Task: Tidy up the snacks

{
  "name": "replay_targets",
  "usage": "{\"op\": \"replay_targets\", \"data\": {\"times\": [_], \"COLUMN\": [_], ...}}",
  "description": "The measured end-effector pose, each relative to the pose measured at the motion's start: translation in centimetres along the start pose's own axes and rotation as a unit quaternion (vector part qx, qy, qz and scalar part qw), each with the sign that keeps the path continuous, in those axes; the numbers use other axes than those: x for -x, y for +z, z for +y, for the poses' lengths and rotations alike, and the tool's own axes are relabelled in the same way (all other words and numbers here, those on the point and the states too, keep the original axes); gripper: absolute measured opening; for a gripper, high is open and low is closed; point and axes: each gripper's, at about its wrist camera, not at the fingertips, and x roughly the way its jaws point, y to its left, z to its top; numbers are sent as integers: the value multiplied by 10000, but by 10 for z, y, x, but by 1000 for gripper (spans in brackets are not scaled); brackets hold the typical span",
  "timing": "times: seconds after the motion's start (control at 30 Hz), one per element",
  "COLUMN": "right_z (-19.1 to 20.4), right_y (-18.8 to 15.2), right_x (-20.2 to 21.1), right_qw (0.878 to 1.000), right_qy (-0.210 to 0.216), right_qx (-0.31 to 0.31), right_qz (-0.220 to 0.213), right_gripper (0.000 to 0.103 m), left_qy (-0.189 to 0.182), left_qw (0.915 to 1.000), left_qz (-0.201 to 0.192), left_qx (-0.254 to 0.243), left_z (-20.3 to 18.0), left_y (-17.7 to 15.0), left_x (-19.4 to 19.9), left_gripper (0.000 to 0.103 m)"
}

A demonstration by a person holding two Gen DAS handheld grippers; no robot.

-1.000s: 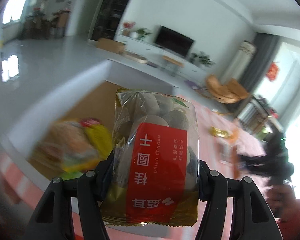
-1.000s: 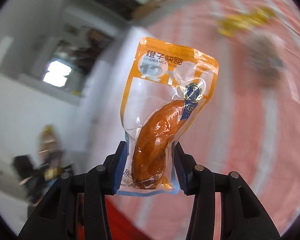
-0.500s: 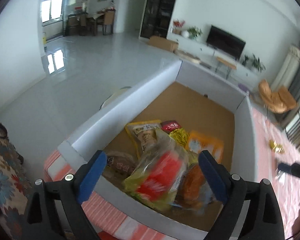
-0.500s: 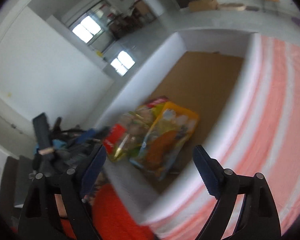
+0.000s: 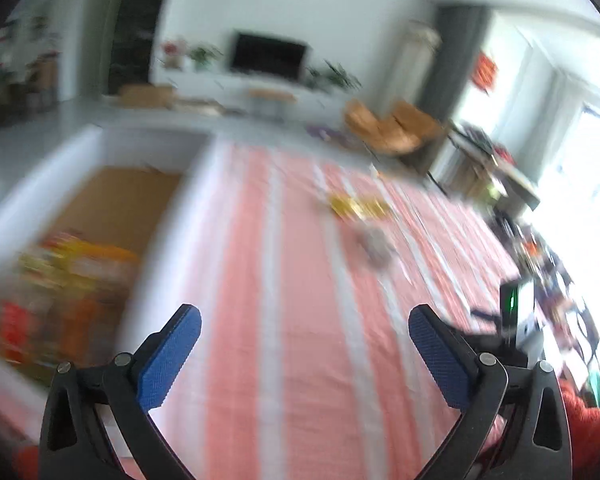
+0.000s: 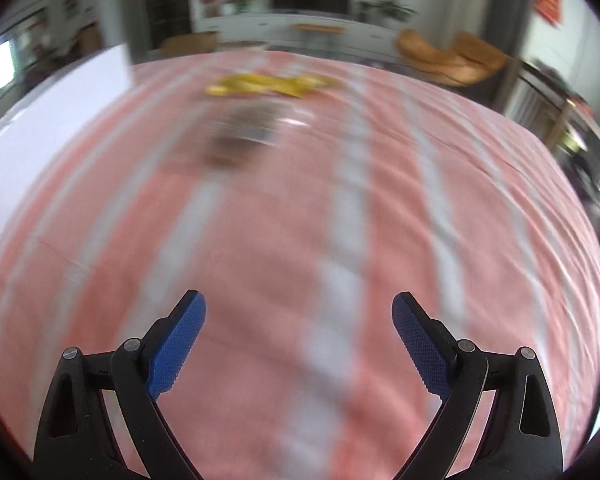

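On striped cloth | yellow packet lies crosswise | blurred

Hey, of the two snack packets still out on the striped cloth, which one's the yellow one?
The far one: the yellow packet lies just beyond the darker greyish packet, which is nearer the open right gripper.

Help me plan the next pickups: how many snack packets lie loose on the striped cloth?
2: a yellow packet at the far end, and a dark packet just in front of it. Blur may hide others.
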Motion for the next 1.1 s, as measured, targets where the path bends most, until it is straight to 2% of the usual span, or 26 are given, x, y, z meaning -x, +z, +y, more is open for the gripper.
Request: {"op": "replay_targets", "data": {"times": [0.07,0.17,0.2,0.3,0.33,0.43,0.53,0.67,1.1], "right_z": [-30,-66,-73,-80,-82,-66,-61,-59,-60], "right_y": [-3,-16,-18,-7,-6,-4,-2,-3,-5], "right_x": [-3,-15,-15,-33,-36,-46,-48,-50,-49], "right_qw": [9998,9993,9989,9971,9973,9985,9986,9986,9986], "right_qy": [-137,-194,-68,55,49,-48,-2,-5,-9], "right_qx": [-123,-306,-467,-759,-739,-532,-516,-515,-514], "right_qz": [3,-1,-33,-36,0,93,96,95,96], "right_gripper": [96,97,97,99,102,103,103,103,103], "left_qy": [-167,88,157,359,428,687,870,996,995], "left_qw": [9993,9969,9963,9939,9930,9895,9864,9850,9851], "left_qz": [313,719,754,849,881,1000,1072,990,981], "left_qx": [-122,-305,-376,-612,-658,-787,-895,-1004,-1001], "left_z": [-22,-44,-49,-63,-65,-64,-63,-62,-62], "left_y": [-12,-24,-25,-27,-27,-26,-32,-37,-36], "left_x": [-45,-109,-120,-161,-172,-199,-210,-204,-207], "left_gripper": [103,102,102,102,102,102,102,103,103]}}
